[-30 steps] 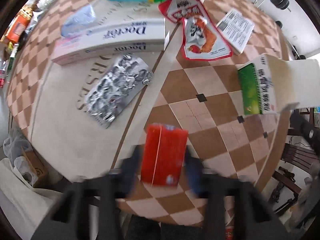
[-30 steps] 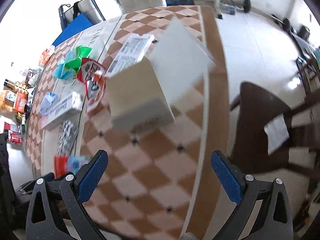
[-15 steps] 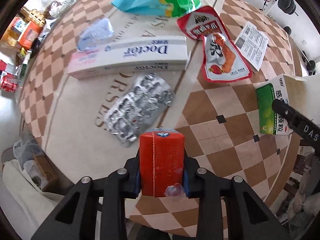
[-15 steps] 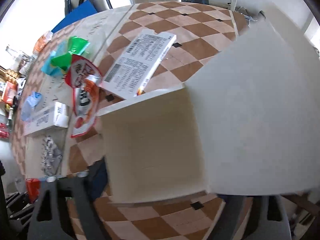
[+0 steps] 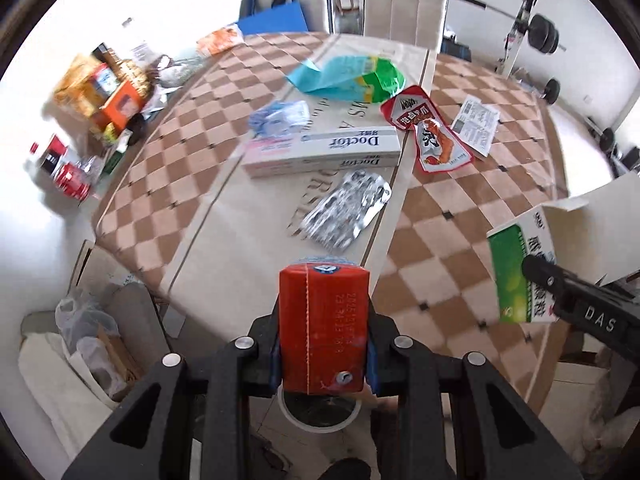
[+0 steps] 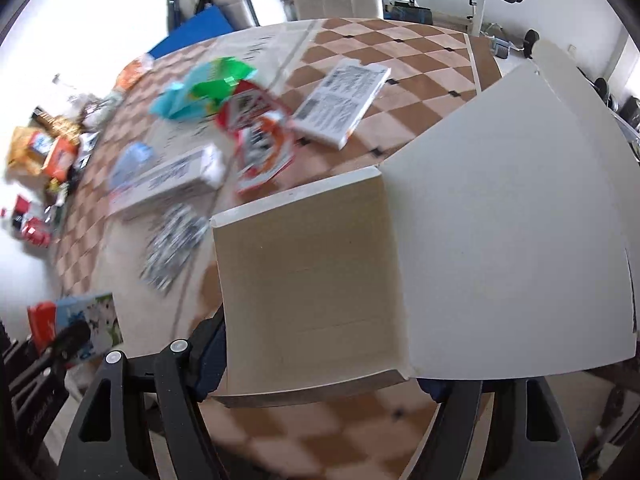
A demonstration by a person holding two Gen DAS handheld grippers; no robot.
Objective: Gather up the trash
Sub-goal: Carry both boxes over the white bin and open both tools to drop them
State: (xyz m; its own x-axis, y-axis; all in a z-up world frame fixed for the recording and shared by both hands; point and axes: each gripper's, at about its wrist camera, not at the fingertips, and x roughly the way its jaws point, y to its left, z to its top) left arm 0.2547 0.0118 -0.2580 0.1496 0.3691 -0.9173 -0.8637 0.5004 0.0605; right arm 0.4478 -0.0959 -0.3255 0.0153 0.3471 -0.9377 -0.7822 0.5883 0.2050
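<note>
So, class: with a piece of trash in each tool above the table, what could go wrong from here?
1. The right tool is closing on the open white box; its loose flap could snag.
2. The left tool grips the red carton low down, so it might tip out before reaching the bin below.

Red carton (image 5: 323, 328) now lifted off the table (image 5: 440, 240), clamped in left gripper (image 5: 322, 354). Right gripper (image 6: 316, 364) closing, jaws around the white box (image 6: 308, 288), raised above the tabletop.
</note>
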